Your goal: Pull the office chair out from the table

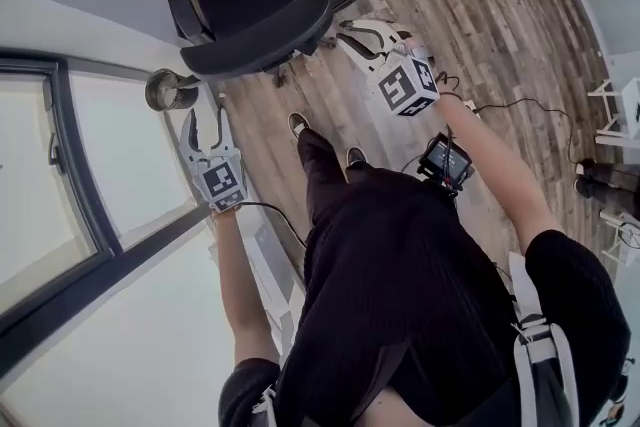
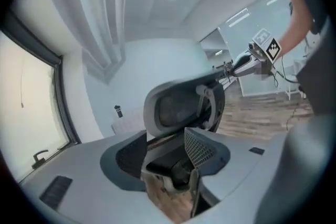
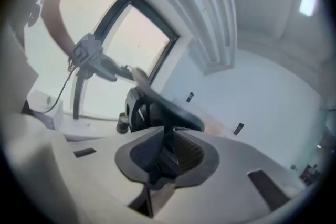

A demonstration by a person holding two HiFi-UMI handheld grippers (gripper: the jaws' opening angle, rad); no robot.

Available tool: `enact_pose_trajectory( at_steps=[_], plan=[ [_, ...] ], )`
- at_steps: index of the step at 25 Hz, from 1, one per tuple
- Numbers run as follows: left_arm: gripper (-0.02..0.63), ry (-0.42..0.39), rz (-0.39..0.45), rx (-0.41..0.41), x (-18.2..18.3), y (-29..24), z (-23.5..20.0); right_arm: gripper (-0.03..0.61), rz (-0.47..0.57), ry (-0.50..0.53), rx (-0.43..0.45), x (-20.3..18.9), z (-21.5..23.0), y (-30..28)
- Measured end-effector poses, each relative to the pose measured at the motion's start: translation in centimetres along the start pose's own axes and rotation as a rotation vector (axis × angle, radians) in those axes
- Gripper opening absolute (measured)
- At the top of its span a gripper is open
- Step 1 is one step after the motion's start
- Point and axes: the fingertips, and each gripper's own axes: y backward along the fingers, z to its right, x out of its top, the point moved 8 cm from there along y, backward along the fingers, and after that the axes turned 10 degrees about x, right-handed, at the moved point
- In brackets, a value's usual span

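Head view shows the office chair (image 1: 255,10) on the wood floor (image 1: 480,5) just ahead, with the left gripper (image 1: 206,120) spread wide and the right gripper (image 1: 345,30) narrower, both empty and clear of its backrest (image 1: 265,40), presumably poised to grasp it.

The person's all in black: a short-sleeved top (image 1: 400,285), trousers (image 1: 322,175) and dark shoes (image 1: 298,123) with pale soles. The left gripper (image 1: 205,122) and right gripper (image 1: 350,33) are pale grey with dark pads. Each has a white marker cube (image 1: 222,183) with black squares right behind the jaws. A thin black cable (image 1: 268,211) runs off the back of the left one. Behind the right one's cube there's a small lit screen (image 1: 447,160) (can't read what's on it). Grey-white straps (image 1: 545,355) run over the shoulders.
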Motion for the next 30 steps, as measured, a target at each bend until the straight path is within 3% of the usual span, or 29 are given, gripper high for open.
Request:
enact_pose_trajectory(
  at_steps=[1,4,6,8,11,14,21,23,27,30],
  plan=[
    [0.212,0.032,0.027,0.007,1.2,0.9,0.6,0.052,0.069,-0.042,-0.035,1.6,-0.3,0.9],
    [0.21,0.094,0.097,0.025,4.6,3.1,2.2,0.014,0.248,-0.133,-0.086,5.9,-1.1,2.9],
    [0.206,0.149,0.14,0.043,6.6,4.2,2.8,0.008,0.325,-0.17,-0.108,8.1,-1.8,3.9],
    [0.16,0.21,0.183,0.058,8.3,5.2,3.7,0.008,0.392,-0.217,-0.141,9.4,-2.8,4.8],
    [0.159,0.261,0.218,0.064,9.9,6.3,5.1,0.008,0.488,-0.302,-0.221,10.1,-4.6,5.7],
    [0.126,0.267,0.244,0.064,10.7,7.1,6.1,0.007,0.491,-0.367,-0.271,10.2,-6.4,5.8],
    [0.124,0.312,0.327,0.035,13.7,8.5,8.4,0.006,0.49,-0.426,-0.23,11.0,-9.1,5.9],
    [0.092,0.311,0.331,0.043,14.1,9.1,8.8,0.006,0.494,-0.419,-0.237,11.3,-9.4,6.1],
    [0.086,0.308,0.331,0.037,14.3,9.8,9.1,0.006,0.498,-0.413,-0.218,11.8,-9.9,5.8],
    [0.035,0.321,0.329,0.065,14.4,10.3,9.2,0.006,0.508,-0.405,-0.211,12.0,-10.1,6.1]
  ],
)
